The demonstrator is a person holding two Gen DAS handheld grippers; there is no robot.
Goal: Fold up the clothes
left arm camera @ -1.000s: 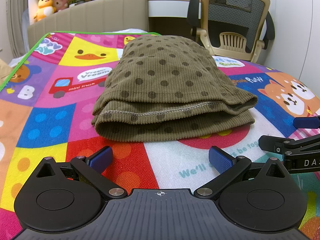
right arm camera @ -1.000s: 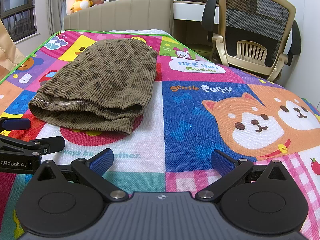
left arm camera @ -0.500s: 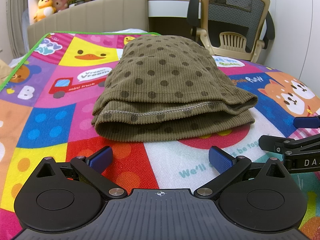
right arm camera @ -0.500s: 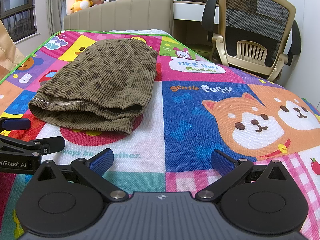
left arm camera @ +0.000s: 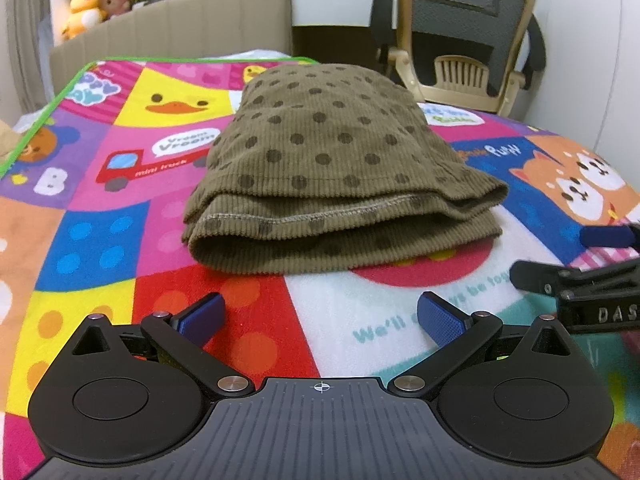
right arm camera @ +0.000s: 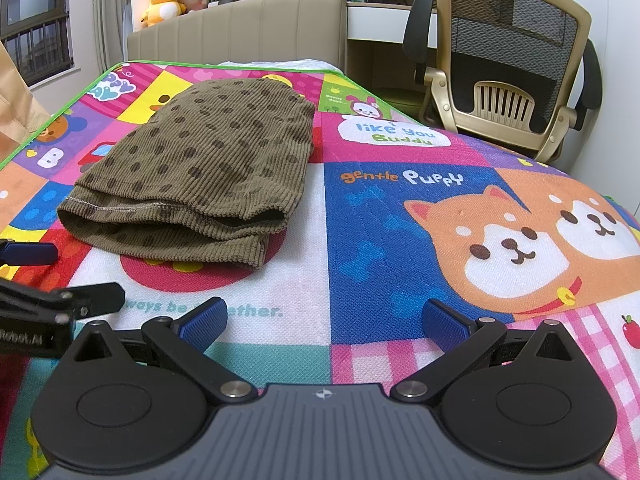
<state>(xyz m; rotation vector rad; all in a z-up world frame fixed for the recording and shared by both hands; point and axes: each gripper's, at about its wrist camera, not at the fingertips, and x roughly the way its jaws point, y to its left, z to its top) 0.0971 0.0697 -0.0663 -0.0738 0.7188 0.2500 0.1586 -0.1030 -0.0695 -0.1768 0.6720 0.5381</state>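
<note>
While the folded olive dotted garment (left arm camera: pixel 332 184) was seen lying on the play mat (left arm camera: pixel 100 240), both the left hand-held gripper (left arm camera: pixel 320 316) and right hand-held gripper (right arm camera: pixel 324 320) were held apart just short of it, empty.

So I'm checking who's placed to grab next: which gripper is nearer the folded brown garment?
Left. The left gripper faces the garment head-on; the right gripper sits off to its right.

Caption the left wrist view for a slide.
Open left tongs face a folded olive polka-dot garment on a colourful play mat; right tongs alongside.
</note>
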